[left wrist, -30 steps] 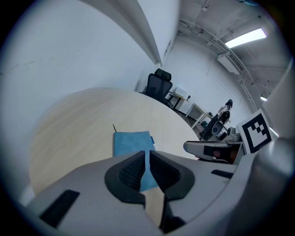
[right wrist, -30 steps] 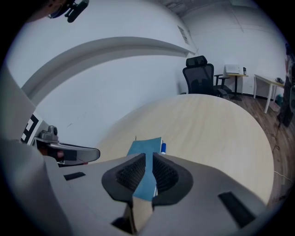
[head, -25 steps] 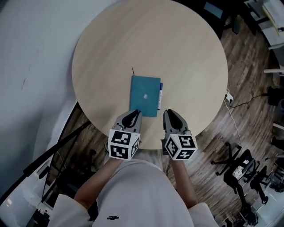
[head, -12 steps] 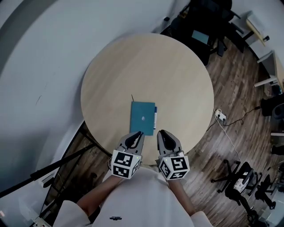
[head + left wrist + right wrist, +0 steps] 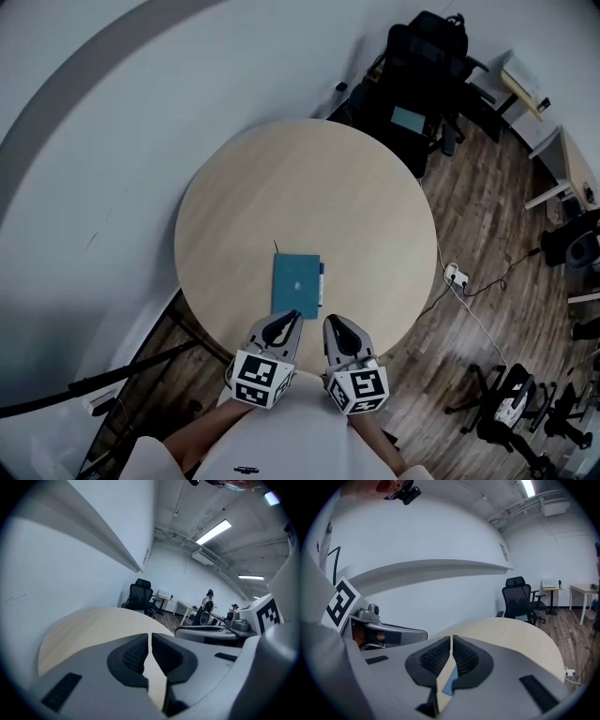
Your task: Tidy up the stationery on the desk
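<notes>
Left tongs [image 5: 290, 319] and right tongs [image 5: 332, 324], both closed and empty, hover at lower centre; they should avoid nudging the teal notebook [image 5: 294, 284] and blue pen [image 5: 321, 281]

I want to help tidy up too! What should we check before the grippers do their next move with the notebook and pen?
1. Left gripper jaws shut, nothing between them: ok.
2. Right gripper jaws shut, nothing between them: ok.
3. Notebook lying flat on the table, just ahead of both grippers: ok.
4. Pen along the notebook's right edge, fully on the table: ok.
5. Pen capped: cannot tell, too small.
</notes>
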Demonstrator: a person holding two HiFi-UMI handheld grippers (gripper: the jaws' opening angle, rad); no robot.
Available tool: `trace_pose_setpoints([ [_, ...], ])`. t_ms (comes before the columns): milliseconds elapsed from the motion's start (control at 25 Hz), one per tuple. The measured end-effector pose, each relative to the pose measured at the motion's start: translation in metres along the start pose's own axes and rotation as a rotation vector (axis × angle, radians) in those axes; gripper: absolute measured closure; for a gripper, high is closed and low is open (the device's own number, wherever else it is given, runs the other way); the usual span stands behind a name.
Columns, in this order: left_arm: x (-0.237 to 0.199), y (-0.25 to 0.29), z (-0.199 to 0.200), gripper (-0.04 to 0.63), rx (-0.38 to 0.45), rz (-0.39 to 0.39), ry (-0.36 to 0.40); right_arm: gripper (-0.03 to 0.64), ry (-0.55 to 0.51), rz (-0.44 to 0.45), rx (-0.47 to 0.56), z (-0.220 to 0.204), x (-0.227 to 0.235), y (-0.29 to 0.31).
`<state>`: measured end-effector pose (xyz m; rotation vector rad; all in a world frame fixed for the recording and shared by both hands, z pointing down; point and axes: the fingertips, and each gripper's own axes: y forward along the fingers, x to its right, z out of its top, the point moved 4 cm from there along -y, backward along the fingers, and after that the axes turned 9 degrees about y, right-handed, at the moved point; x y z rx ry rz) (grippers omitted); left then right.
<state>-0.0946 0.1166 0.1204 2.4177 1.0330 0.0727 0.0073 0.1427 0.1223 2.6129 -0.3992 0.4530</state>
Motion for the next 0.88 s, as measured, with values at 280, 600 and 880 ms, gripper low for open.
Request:
trace_pose_setpoints([
  [280,0.011,0.008,0.005,0.557,0.008,-0.036,0.045,0.572,0.038,-0.022,0.006,0.000,0.005,-0.003],
  [600,0.011,0.011,0.003,0.557,0.013,-0.036,0.051,0.572,0.040,-0.049,0.013,-0.001,0.009,-0.006],
  [880,0.015,-0.001,0.006,0.557,0.001,-0.024,0.035,0.574,0.054,-0.042,0.005,0.001,-0.003,-0.016],
])
